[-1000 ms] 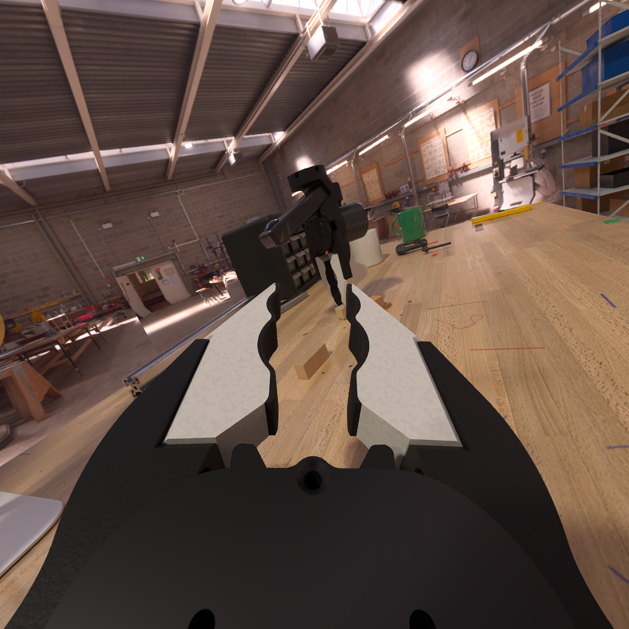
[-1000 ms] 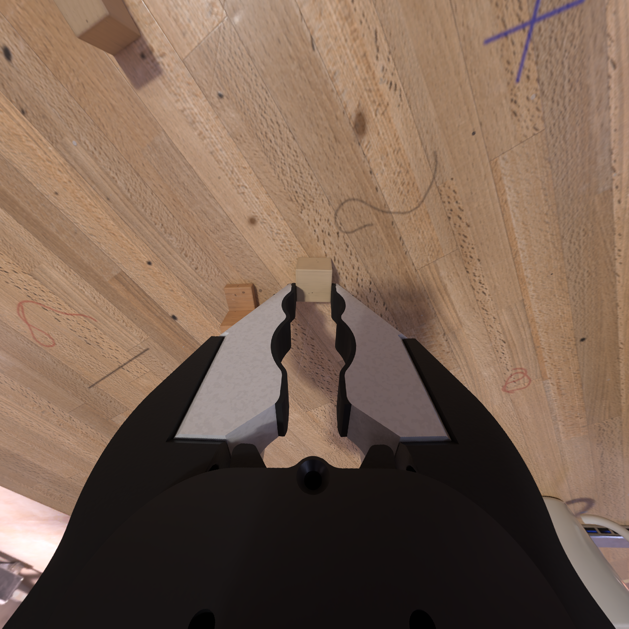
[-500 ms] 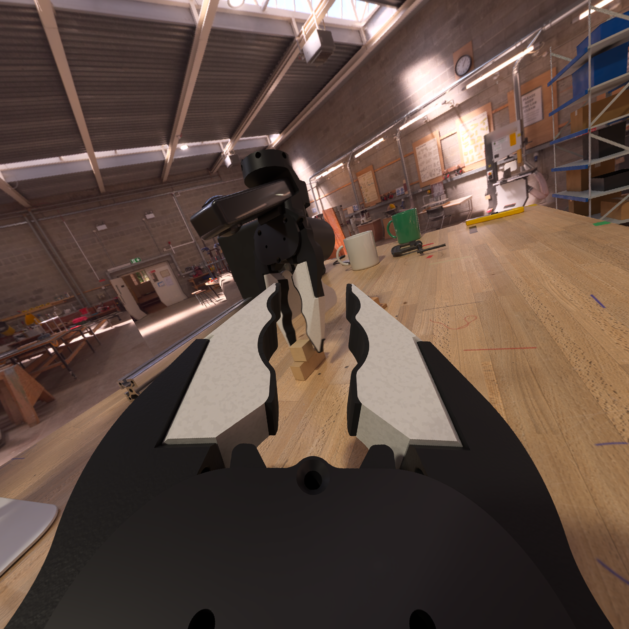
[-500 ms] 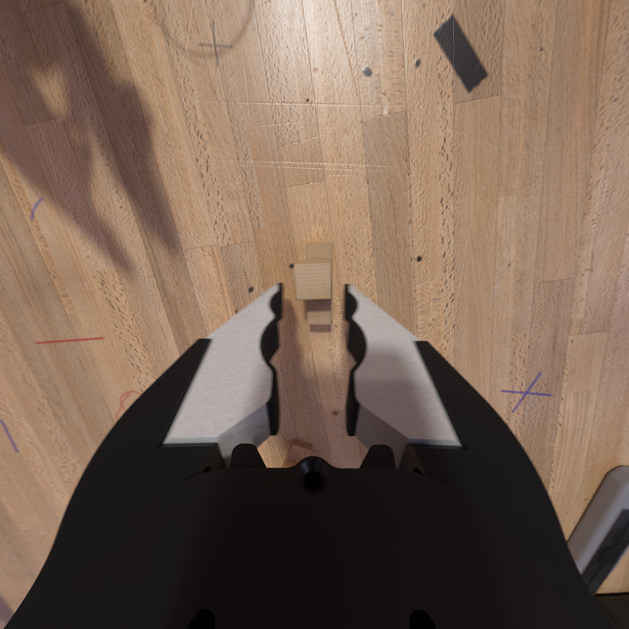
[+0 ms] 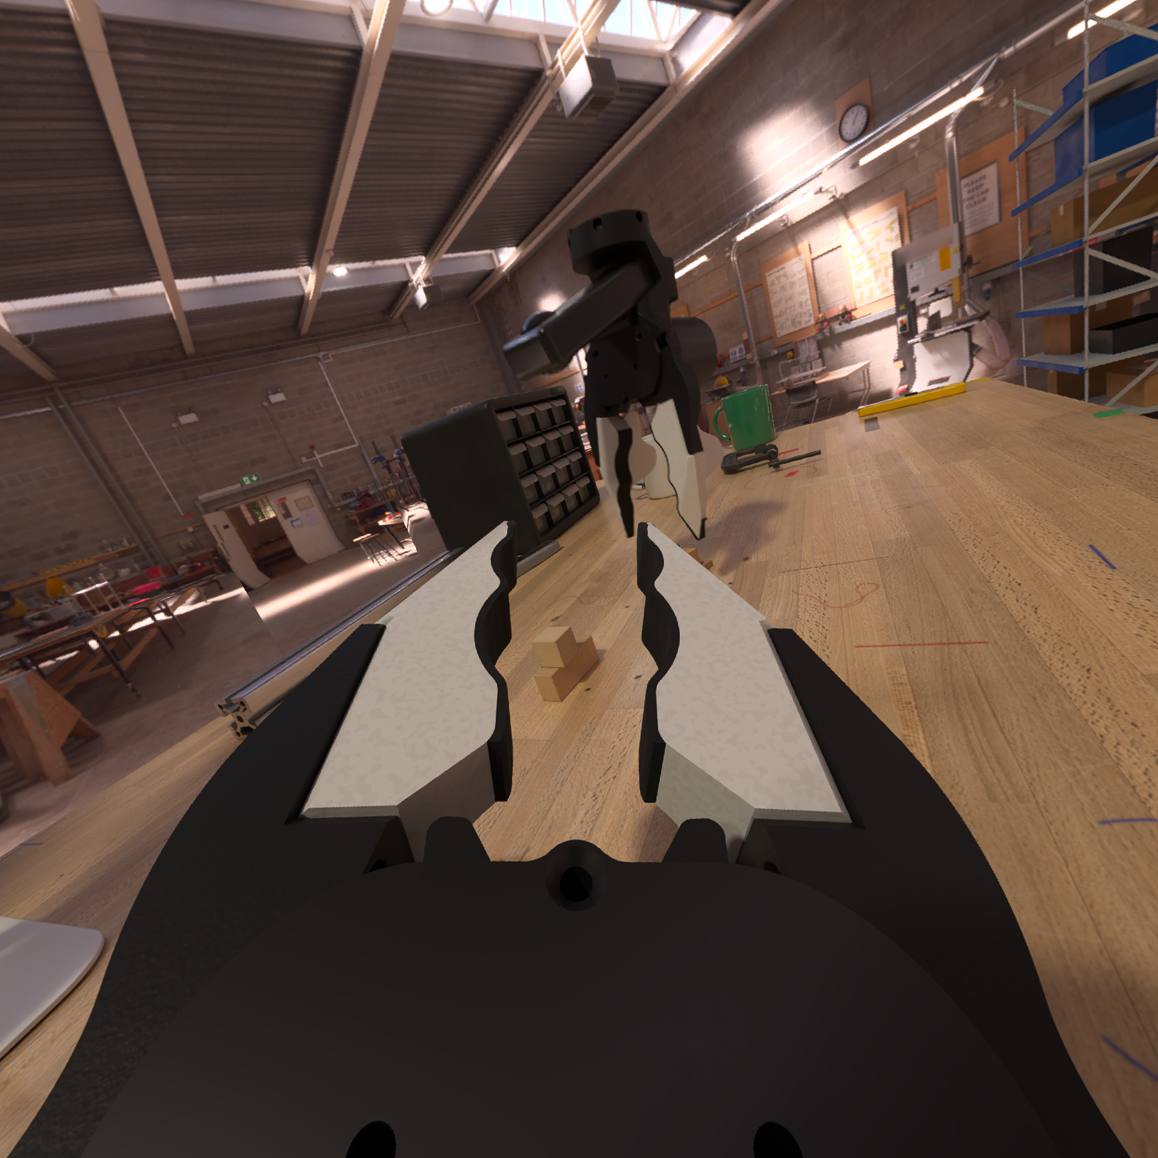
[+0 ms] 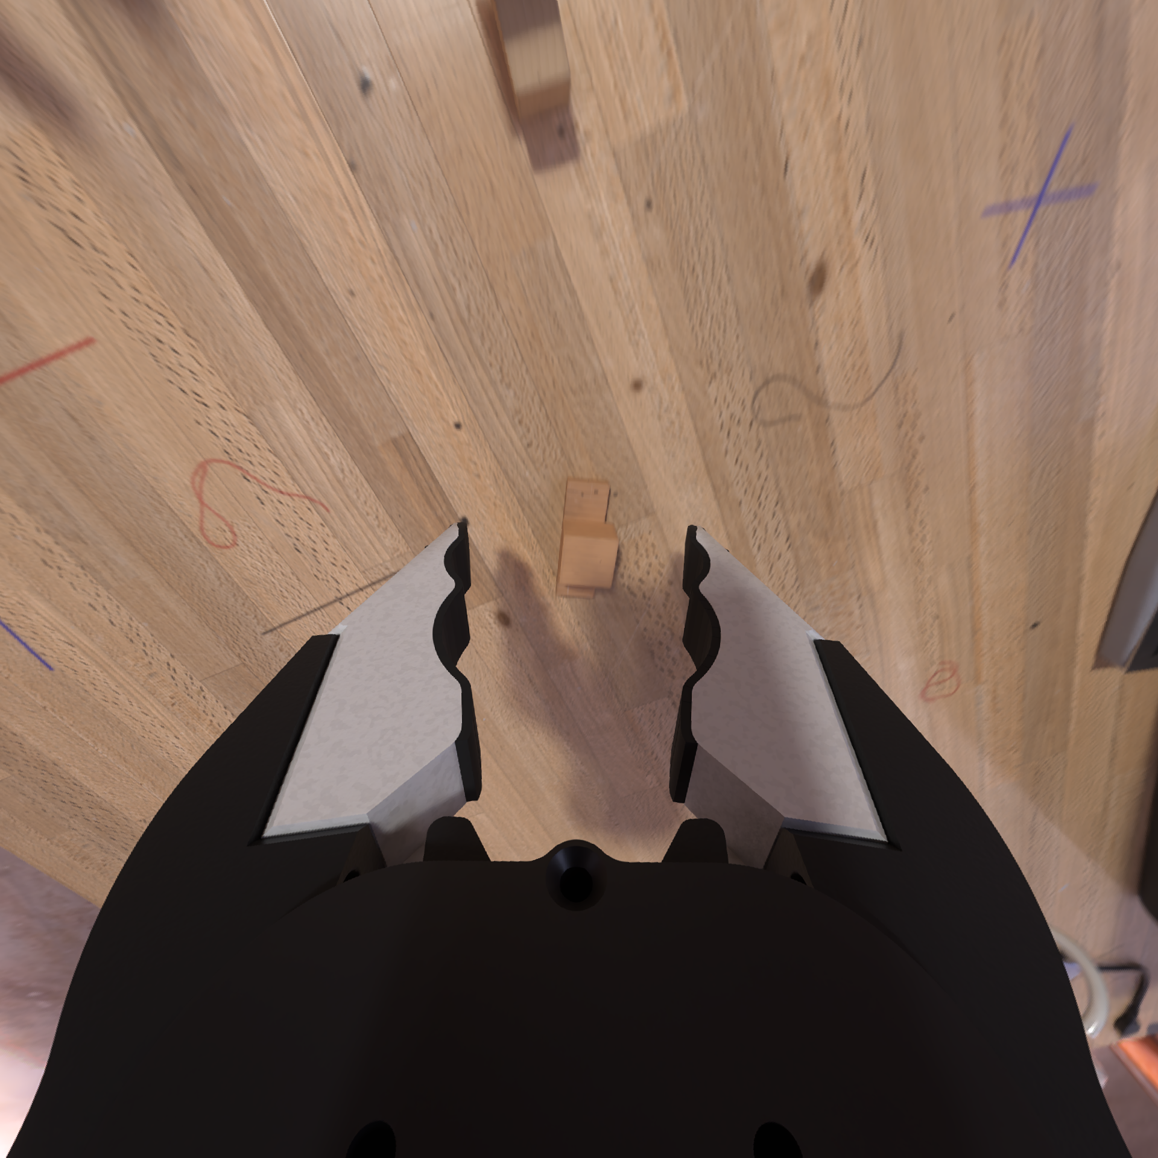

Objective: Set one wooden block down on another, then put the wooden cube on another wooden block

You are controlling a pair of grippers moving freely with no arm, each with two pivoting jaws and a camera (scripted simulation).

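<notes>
In the left wrist view a pale wooden cube (image 5: 554, 645) rests on a longer wooden block (image 5: 569, 675) on the table. The stack lies ahead, between my left gripper's (image 5: 575, 537) open, empty fingers. My right gripper (image 5: 663, 532) hangs farther back above the table, open and empty. A third small block (image 5: 697, 554) peeks out beside it. In the right wrist view my right gripper (image 6: 575, 532) is wide open above that small block (image 6: 588, 551), apart from it. The stack (image 6: 531, 62) is blurred at the top edge.
A black drawer cabinet (image 5: 501, 476), a green mug (image 5: 745, 417), a partly hidden white mug (image 5: 657, 479) and a black clamp (image 5: 755, 460) stand at the back. An aluminium rail (image 5: 326, 664) runs along the left table edge. A white tray corner (image 5: 37, 977) is near left.
My right gripper carried the cube to the long block, let it go there, then rose, opened wider and moved back over the third block. My left gripper stayed open and almost still.
</notes>
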